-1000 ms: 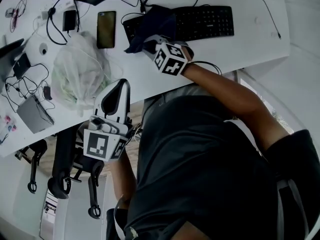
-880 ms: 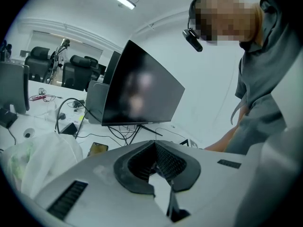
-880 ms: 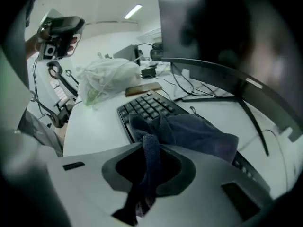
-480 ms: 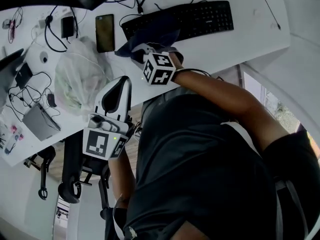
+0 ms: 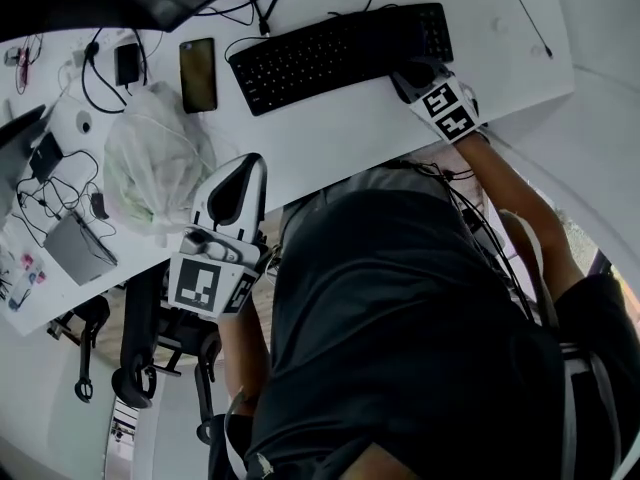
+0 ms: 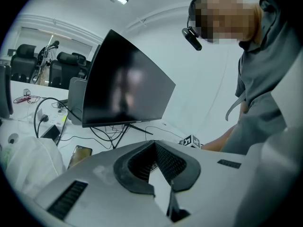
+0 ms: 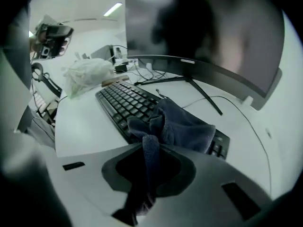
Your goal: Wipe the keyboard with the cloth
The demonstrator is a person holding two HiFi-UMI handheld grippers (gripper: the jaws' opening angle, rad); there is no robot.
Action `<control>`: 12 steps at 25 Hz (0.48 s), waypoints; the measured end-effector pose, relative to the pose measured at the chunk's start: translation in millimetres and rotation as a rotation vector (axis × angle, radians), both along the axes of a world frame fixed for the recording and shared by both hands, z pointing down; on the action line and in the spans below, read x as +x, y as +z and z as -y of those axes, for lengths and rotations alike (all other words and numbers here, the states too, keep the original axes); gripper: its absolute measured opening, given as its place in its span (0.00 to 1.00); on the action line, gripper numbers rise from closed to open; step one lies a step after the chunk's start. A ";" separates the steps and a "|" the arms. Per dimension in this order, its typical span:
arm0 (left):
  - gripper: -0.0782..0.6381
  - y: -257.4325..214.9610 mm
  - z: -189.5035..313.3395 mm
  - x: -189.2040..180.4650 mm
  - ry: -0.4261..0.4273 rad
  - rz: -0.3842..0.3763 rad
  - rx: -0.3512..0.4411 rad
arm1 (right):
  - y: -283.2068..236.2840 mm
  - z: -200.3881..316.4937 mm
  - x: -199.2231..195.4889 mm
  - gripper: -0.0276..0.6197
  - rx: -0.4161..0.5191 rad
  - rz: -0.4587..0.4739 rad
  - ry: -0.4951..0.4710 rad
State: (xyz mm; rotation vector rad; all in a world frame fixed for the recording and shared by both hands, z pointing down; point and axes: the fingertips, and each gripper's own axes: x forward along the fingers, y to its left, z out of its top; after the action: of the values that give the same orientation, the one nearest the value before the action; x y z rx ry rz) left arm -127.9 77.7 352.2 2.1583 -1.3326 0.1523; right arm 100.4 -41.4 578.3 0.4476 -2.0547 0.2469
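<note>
1. The thinnest margin, as I judged it, was the hold itself: the right gripper (image 7: 144, 148) had its jaws pressed together on only a narrow fold of the dark cloth (image 7: 182, 126). A hard drag along the keys could have pulled that fold free.
2. The cloth sat bunched in a lump rather than spread flat (a lump touches few keys at once). A sweep from there would likely have skipped rows, and a loose corner could have caught on a keycap edge.
3. Nothing braced the keyboard (image 5: 330, 53). The left gripper (image 5: 240, 168) hung off the near edge of the desk (image 5: 330, 128), well apart from the keyboard, its jaws closed tip to tip on nothing. A firm sideways push might therefore have slid the keyboard toward the phone (image 5: 198, 73) and the cables beside it.
4. The plastic bag (image 5: 155, 163) lay near the keyboard's left end. I took it for a small risk only, should the keyboard shift that far.
5. As for position, the cloth's bulk lay just beyond the right gripper's tips, resting on the keyboard's right end, with the long run of keys stretching away to the left of it.
6. In the head view the right gripper stood over that same right end, and little of the cloth showed beneath it.
7. The keyboard lay slantwise on the desk in front of the monitor (image 7: 203, 37).
</note>
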 end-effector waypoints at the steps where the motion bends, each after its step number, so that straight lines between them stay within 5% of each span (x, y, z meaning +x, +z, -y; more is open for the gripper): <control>1: 0.11 0.2 0.7 4.4 0.005 0.002 0.001 | -3.2 7.4 10.2 0.11 0.006 -0.012 0.041; 3: 0.11 1.0 2.3 14.3 0.021 0.012 0.004 | -9.6 3.1 -10.1 0.11 0.003 0.035 0.042; 8: 0.11 -5.1 10.6 44.9 0.071 0.037 0.012 | -10.8 -55.3 -134.3 0.11 -0.042 0.191 -0.224; 12: 0.11 -8.2 13.6 62.8 0.082 0.048 0.008 | 2.9 -28.8 -85.9 0.11 -0.111 0.223 -0.056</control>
State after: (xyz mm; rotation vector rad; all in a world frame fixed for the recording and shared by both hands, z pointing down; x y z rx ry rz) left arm -65.2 64.1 344.1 2.2300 -1.2734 0.2331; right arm 14.5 -12.6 581.2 0.3045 -2.2543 0.3893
